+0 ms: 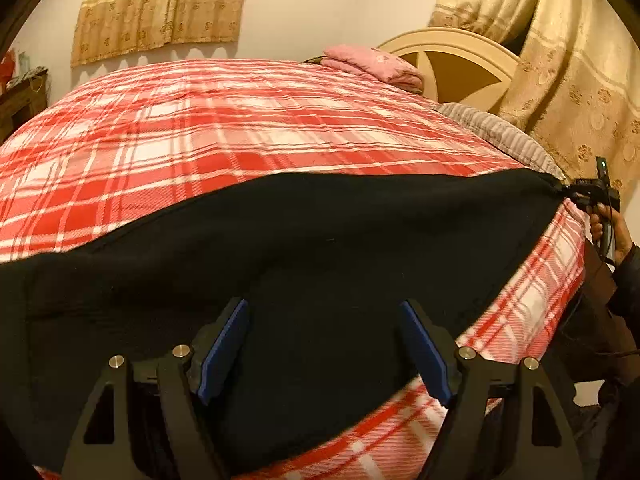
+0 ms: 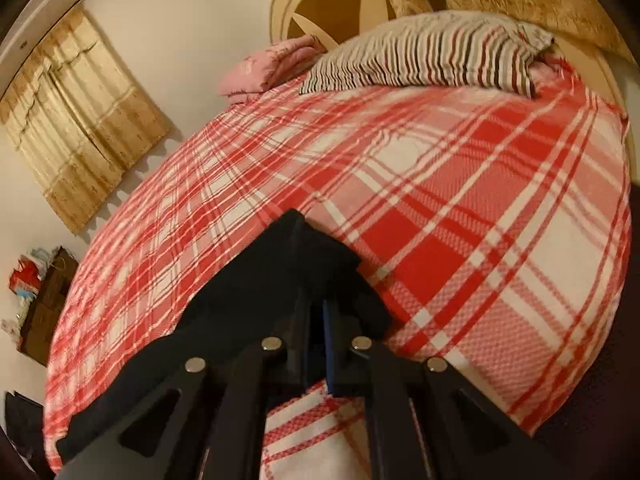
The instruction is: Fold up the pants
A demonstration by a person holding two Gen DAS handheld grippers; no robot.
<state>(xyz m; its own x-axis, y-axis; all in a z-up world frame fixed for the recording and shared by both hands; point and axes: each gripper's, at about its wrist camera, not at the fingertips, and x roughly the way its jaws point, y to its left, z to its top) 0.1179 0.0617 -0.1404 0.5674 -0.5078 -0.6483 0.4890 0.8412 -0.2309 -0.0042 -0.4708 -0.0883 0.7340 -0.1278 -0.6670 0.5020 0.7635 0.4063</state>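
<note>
Black pants [image 1: 320, 240] lie stretched across the near edge of a bed with a red and white plaid cover [image 1: 240, 128]. My left gripper [image 1: 324, 340] is open just above the pants' near end, its blue pads [image 1: 224, 348] spread wide with dark cloth between them. My right gripper [image 2: 320, 320] is shut on the far end of the pants [image 2: 280, 280], pulling it taut. It also shows in the left wrist view [image 1: 580, 194] at the right, pinching the cloth's corner.
A striped pillow [image 2: 420, 56] and a folded pink blanket [image 1: 376, 64] lie by the cream headboard [image 1: 452, 56]. Gold curtains [image 1: 160, 4] hang on the wall. A dark wooden cabinet [image 2: 48, 304] stands beyond the bed. The plaid cover [image 2: 440, 200] is bare past the pants.
</note>
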